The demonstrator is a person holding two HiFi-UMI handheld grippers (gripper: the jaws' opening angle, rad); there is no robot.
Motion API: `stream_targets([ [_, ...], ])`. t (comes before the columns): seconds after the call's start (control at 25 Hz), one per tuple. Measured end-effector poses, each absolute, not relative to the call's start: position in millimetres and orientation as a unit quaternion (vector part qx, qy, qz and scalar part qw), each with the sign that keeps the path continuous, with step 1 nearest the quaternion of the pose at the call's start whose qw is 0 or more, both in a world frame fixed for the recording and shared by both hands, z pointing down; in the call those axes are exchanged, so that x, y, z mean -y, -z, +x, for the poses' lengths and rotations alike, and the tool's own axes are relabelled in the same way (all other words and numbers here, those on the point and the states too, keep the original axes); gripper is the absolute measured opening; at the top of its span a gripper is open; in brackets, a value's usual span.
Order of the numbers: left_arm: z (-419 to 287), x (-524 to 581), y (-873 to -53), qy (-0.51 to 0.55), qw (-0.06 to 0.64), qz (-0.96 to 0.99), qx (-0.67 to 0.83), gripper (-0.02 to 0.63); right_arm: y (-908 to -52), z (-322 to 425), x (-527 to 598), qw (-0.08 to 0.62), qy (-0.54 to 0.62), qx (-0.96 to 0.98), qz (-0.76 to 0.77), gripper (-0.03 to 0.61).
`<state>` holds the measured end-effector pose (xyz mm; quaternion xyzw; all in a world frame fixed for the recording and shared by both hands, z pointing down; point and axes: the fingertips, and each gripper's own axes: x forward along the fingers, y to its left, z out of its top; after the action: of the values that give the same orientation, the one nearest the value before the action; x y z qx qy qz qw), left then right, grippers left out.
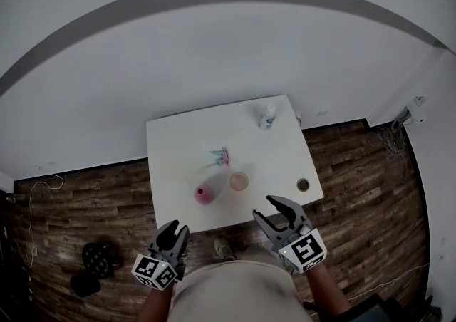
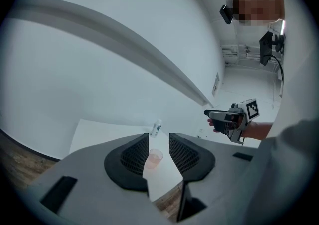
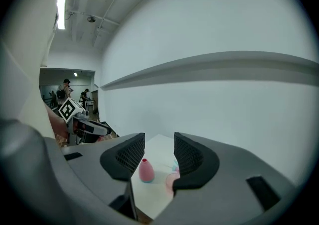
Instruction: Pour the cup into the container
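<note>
On the white table (image 1: 178, 142) stand a clear cup (image 1: 239, 181) of pinkish liquid and, to its left, a pink narrow-necked container (image 1: 204, 194). Both grippers hover below the table's near edge, apart from everything. My left gripper (image 1: 173, 231) is open and empty; in the left gripper view the cup (image 2: 155, 158) shows far off through the gap of this gripper (image 2: 158, 142). My right gripper (image 1: 274, 210) is open and empty too. In the right gripper view the container (image 3: 146, 170) and the cup (image 3: 171, 181) lie beyond its jaws (image 3: 159, 144).
A white bottle (image 1: 267, 116) stands at the table's far right corner. A small pink and teal item (image 1: 222, 158) lies mid-table, and a small dark round thing (image 1: 303, 184) sits near the right edge. On the wood floor are a black object (image 1: 96, 260) and cables (image 1: 390, 139).
</note>
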<state>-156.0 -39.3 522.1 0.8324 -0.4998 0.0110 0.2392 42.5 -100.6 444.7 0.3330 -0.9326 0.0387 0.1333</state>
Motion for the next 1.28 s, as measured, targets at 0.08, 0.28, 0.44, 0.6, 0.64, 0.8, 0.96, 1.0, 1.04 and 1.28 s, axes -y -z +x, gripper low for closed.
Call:
stream_targets([
  [0.08, -155.2, 39.5, -521.9, -0.009, 0.238, 0.834, 0.497, 0.124, -447.1, 42.3, 101.7, 0.137, -0.041, 0.932, 0.333, 0.17],
  [0.28, -157.2, 37.7, -525.6, -0.006, 0.242, 0.834, 0.495, 0.133, -450.7, 38.2, 106.0, 0.146, -0.038, 0.931, 0.332, 0.181],
  [0.44, -158.3, 36.2, -526.5, -0.002, 0.241, 0.832, 0.5, 0.137, -453.3, 36.1, 107.0, 0.153, -0.037, 0.933, 0.324, 0.186],
  [0.6, -153.8, 34.7, -533.2, -0.007, 0.247, 0.825, 0.509, 0.14, -466.8, 34.4, 106.3, 0.172, -0.044, 0.939, 0.296, 0.231],
  [0.64, -153.0, 37.0, -535.7, -0.009, 0.25, 0.822, 0.511, 0.141, -470.6, 33.5, 109.1, 0.18, -0.045, 0.94, 0.288, 0.244],
  [0.8, -145.4, 48.7, -540.5, -0.016, 0.256, 0.812, 0.524, 0.141, -479.2, 33.6, 125.3, 0.192, -0.039, 0.945, 0.261, 0.256],
  [0.96, -133.6, 57.8, -541.7, -0.018, 0.263, 0.796, 0.545, 0.141, -490.8, 39.5, 140.7, 0.203, -0.047, 0.95, 0.232, 0.269],
  [1.0, -129.9, 60.0, -540.7, -0.015, 0.266, 0.791, 0.551, 0.141, -495.8, 41.3, 144.8, 0.213, -0.044, 0.95, 0.223, 0.288],
  [1.04, -126.3, 62.9, -539.1, -0.01, 0.27, 0.786, 0.556, 0.141, -501.2, 42.7, 149.0, 0.225, -0.039, 0.95, 0.212, 0.328],
  [1.28, -108.2, 91.9, -529.3, -0.004, 0.271, 0.769, 0.579, 0.146, -525.2, 44.1, 178.1, 0.265, -0.006, 0.952, 0.153, 0.357],
])
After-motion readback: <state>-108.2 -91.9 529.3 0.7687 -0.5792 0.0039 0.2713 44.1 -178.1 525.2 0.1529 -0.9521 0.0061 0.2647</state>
